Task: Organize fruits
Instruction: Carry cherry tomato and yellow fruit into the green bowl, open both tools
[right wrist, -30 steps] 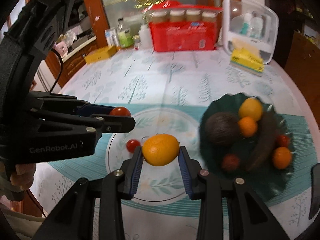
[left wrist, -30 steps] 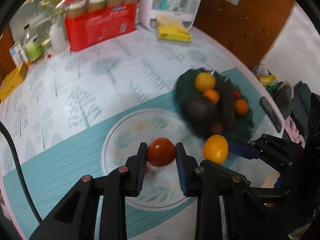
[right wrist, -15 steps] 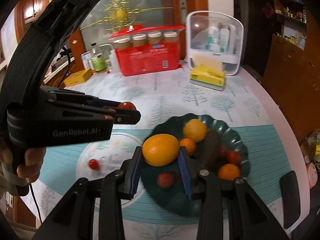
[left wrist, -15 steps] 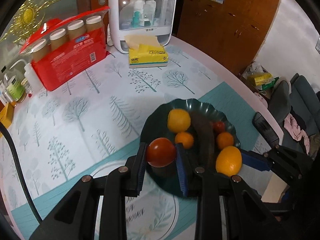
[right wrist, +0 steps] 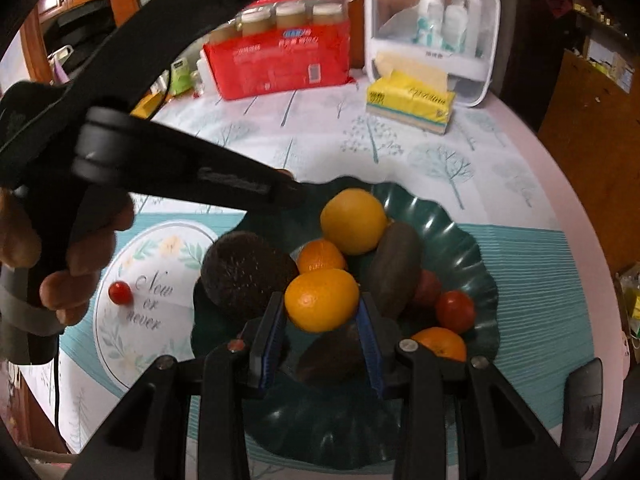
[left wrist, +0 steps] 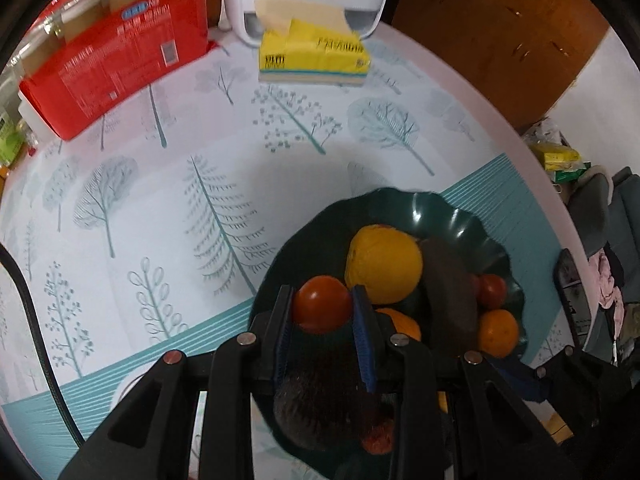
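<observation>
My left gripper (left wrist: 322, 310) is shut on a red tomato (left wrist: 322, 308), held over the near left part of the dark green fruit plate (left wrist: 440, 208). My right gripper (right wrist: 322, 304) is shut on an orange (right wrist: 322, 299) above the same plate (right wrist: 472, 256). The plate holds a large yellow orange (right wrist: 354, 220), a small orange (right wrist: 320, 255), dark avocados (right wrist: 244, 276), red tomatoes (right wrist: 455, 311) and another orange (right wrist: 440, 343). One small cherry tomato (right wrist: 120, 292) lies on the white floral plate (right wrist: 120, 344) to the left.
A yellow tissue pack (right wrist: 410, 100), a white plastic organiser (right wrist: 432, 28) and a red pack of jars (right wrist: 276, 56) stand at the back of the table. The table's right edge (right wrist: 572, 200) curves close to the green plate. A dark phone (right wrist: 584, 396) lies at right.
Both grippers moved right from the white floral plate to above the green plate, each carrying its fruit. The view is now closer to the green plate.
</observation>
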The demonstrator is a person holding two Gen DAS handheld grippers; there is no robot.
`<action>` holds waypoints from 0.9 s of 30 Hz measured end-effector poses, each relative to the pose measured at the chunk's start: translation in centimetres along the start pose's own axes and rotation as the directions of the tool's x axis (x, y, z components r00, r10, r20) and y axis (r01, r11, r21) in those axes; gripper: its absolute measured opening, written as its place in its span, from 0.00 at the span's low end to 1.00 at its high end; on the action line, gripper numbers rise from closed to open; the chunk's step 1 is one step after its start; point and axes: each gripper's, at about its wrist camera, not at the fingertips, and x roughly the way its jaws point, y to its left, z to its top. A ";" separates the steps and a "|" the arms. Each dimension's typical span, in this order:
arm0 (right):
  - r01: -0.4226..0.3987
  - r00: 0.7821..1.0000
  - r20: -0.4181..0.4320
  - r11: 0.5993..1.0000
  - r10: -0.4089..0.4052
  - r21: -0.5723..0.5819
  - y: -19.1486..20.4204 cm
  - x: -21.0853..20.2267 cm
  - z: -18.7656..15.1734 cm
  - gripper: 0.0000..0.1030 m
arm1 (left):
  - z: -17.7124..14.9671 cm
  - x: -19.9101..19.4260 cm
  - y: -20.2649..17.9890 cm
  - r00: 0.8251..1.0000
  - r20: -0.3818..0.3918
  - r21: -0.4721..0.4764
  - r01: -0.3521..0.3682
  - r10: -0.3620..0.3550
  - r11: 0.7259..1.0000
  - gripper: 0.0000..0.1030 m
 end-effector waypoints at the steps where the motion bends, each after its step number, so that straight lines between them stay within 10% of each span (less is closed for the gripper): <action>1: -0.007 1.000 -0.006 1.000 0.007 -0.008 0.0 0.3 0.0 0.35 | 0.0 0.6 -0.1 1.000 -0.009 -0.004 -0.003 0.003 1.000 0.26; 16: -0.049 0.998 -0.029 0.996 0.047 -0.072 0.2 1.9 0.5 0.36 | -0.6 2.7 -0.1 0.997 -0.064 -0.014 -0.048 0.047 0.999 0.28; 27: -0.045 0.999 -0.012 0.998 0.045 -0.050 0.3 1.1 0.8 0.45 | -1.2 1.0 -0.4 0.997 -0.024 0.005 -0.075 0.075 0.997 0.56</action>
